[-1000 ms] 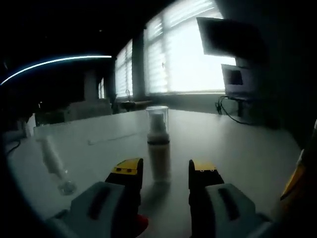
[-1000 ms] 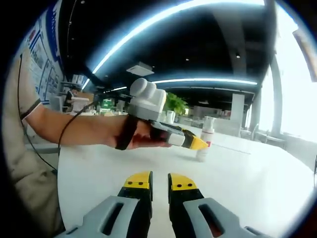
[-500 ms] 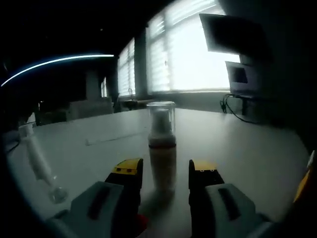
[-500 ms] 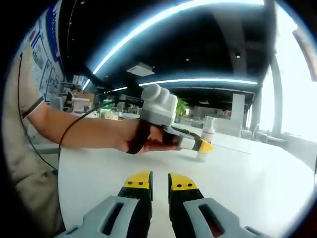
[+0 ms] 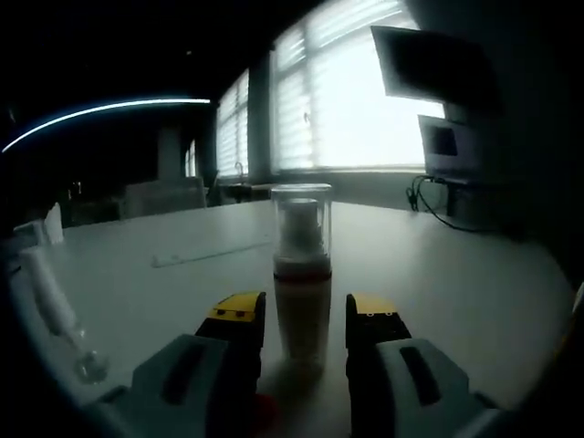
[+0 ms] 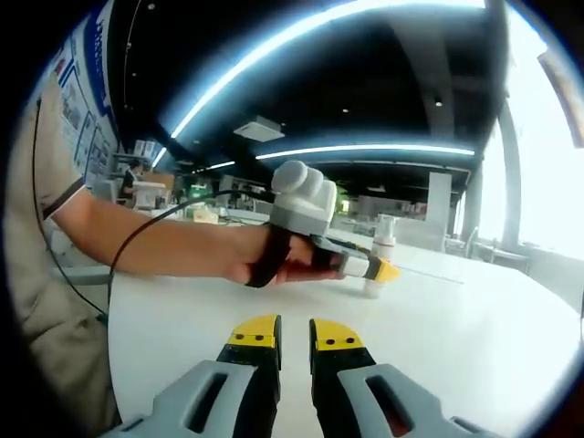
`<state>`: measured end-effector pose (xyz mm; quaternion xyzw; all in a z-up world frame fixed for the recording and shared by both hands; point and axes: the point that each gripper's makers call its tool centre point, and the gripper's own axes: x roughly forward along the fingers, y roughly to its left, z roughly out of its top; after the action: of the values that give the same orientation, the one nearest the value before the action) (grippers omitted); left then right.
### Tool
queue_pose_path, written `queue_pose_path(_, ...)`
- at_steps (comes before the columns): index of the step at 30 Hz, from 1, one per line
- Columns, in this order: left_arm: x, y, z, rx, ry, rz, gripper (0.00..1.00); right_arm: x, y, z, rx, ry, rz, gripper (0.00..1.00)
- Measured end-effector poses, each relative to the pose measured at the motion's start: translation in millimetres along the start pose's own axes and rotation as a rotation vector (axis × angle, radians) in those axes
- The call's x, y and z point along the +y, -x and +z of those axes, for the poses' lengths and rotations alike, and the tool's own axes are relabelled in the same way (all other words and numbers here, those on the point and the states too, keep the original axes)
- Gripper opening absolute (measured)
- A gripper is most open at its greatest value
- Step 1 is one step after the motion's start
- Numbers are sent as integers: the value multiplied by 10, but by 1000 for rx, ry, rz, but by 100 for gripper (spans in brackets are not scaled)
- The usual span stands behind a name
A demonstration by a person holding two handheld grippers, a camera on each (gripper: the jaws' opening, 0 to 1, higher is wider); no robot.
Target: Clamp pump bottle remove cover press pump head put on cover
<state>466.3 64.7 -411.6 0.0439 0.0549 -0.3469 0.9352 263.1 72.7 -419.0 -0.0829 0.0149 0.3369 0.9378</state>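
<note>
1. Step in hand: clamping the pump bottle (image 5: 302, 301). In the left gripper view it stands upright at centre frame on the white table (image 5: 438, 274), its lower body between the yellow tips of the left gripper (image 5: 305, 321), whose jaws are spread wider than the bottle; contact cannot be confirmed.
2. The clear cover (image 5: 301, 228) is on, above the jaw tips.
3. Recommended: keep the bottle centred, close on the body below the cover, and keep the base flat on the table so it does not tip.
4. In the right gripper view, the right gripper (image 6: 294, 338) sits low centre over bare table, jaws narrow with a slim gap, holding nothing; the bottle is small, right of centre.
5. Count: one pump bottle, one cover, two grippers, one tube-like item (image 5: 50, 301) at the lower left of the left gripper view.
</note>
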Motion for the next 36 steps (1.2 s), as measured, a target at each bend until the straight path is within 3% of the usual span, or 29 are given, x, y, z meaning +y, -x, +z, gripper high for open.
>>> queue_pose_path(15, -31, -25, -33, -11, 4, -6, 22, -4, 1, -3, -3, -12, 7, 8)
queue_pose_path(22, -43, -46, -23, -19, 11, -7, 15, -7, 0, -1, -4, -14, 9, 8)
queue_pose_path(36, -80, -45, 9, -29, -6, -25, 14, -47, 3, -10, -5, -17, 11, 8)
